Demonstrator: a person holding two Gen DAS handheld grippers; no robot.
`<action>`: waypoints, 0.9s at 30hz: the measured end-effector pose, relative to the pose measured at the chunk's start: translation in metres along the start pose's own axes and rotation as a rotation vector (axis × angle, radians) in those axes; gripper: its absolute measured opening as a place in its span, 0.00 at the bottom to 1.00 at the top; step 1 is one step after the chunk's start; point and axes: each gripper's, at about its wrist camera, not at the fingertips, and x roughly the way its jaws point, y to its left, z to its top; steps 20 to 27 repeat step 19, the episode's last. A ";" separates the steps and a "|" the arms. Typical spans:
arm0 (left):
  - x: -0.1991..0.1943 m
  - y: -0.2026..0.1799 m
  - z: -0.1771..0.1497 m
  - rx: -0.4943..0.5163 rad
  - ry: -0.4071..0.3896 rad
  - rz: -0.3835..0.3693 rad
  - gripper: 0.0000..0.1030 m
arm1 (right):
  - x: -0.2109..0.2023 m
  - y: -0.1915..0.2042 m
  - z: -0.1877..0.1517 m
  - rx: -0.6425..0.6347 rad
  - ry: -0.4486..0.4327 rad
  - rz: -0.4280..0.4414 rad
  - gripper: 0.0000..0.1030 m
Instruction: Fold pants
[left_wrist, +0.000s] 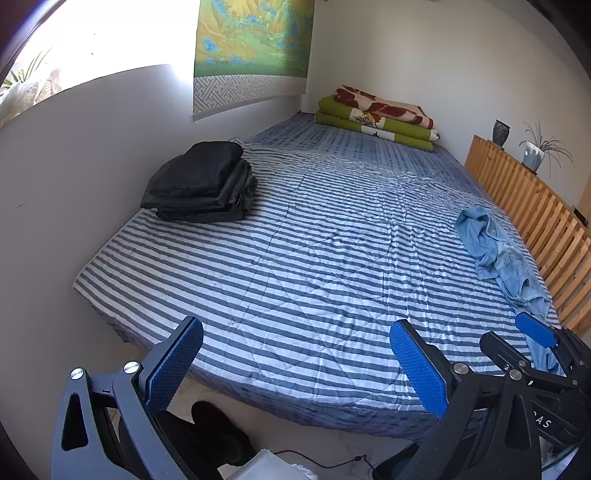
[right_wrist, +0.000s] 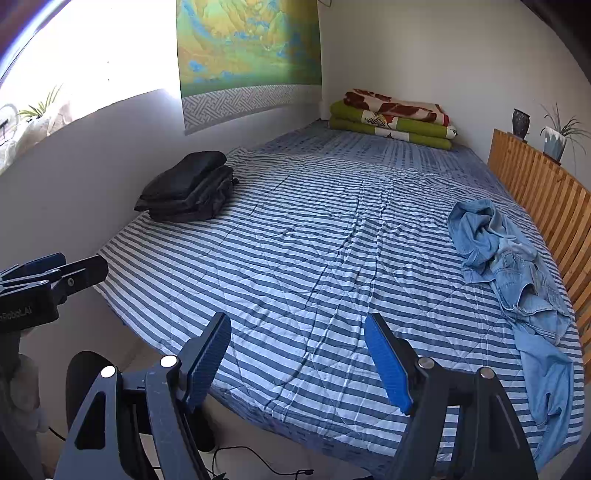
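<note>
While both tongs, left gripper (left_wrist: 295, 363) & right gripper (right_wrist: 297, 363), are hanging released w/ nothing between, crumpled light-blue pants (right_wrist: 517, 273) are lying at bed's (right_wrist: 295, 258) right edge by wooden slats (right_wrist: 554, 206); dark folded stack (right_wrist: 188, 188) is sitting far left. Partial lettering "RobotAI" is showing.

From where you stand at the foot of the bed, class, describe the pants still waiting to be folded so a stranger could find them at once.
Start at the striped bed and follow its right edge along the wooden slatted board. There lie the light blue denim pants, crumpled and loose, unlike the neatly folded dark stack across the bed.
</note>
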 end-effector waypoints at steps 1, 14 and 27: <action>0.001 0.000 0.000 0.000 0.002 -0.001 0.99 | 0.001 0.000 0.000 0.002 0.002 -0.001 0.69; 0.026 -0.004 0.000 0.004 0.040 -0.017 0.99 | 0.015 -0.004 -0.006 0.025 0.033 -0.012 0.69; 0.049 -0.006 0.004 0.018 0.061 -0.020 0.99 | 0.027 -0.011 -0.008 0.049 0.055 -0.032 0.69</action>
